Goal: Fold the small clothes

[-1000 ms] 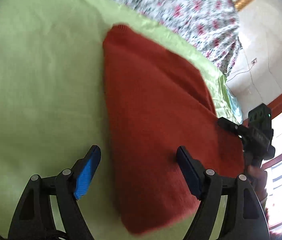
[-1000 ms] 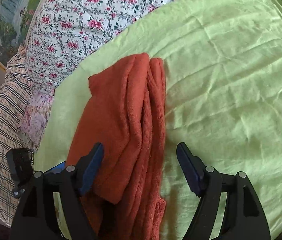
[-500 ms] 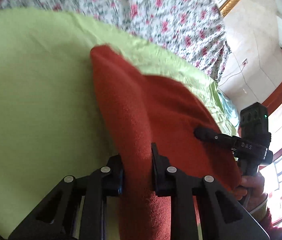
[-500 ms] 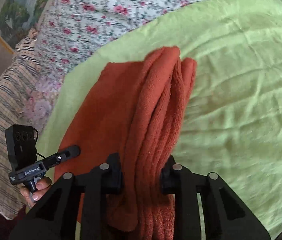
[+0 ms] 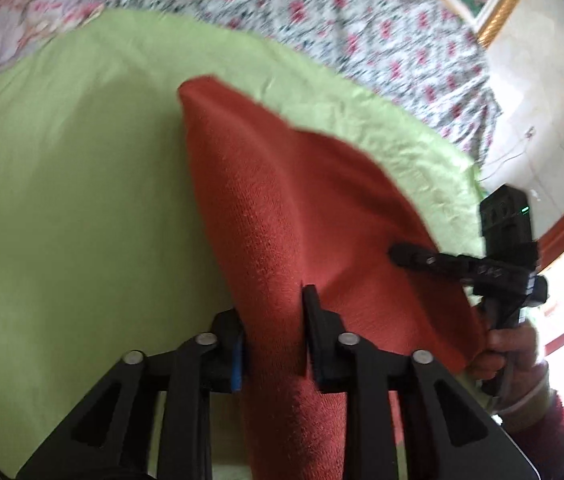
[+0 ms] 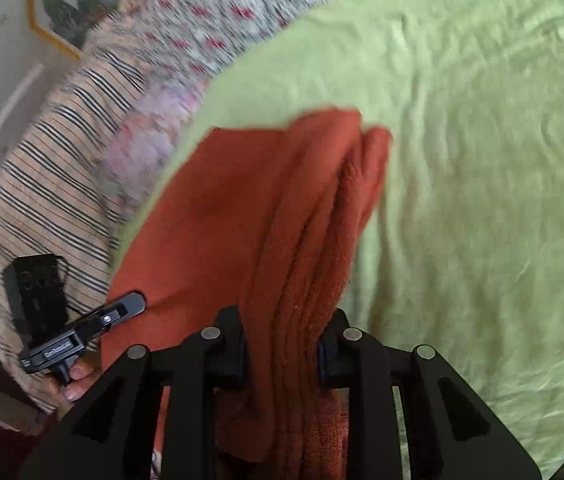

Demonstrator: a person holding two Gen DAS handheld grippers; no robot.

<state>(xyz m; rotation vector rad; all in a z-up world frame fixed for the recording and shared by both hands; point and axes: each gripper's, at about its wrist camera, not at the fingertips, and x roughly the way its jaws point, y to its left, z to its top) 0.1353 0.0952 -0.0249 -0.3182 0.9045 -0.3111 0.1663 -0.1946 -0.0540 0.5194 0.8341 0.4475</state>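
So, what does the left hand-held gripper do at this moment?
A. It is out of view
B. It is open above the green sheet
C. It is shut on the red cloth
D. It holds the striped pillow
C: the left hand-held gripper pinches a fold of the red cloth between its fingers.

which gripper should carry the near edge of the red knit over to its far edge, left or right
Neither alone, probably: left gripper and right gripper are each shut on the red knit at opposite near corners, so both are placed to carry it across the green sheet together.
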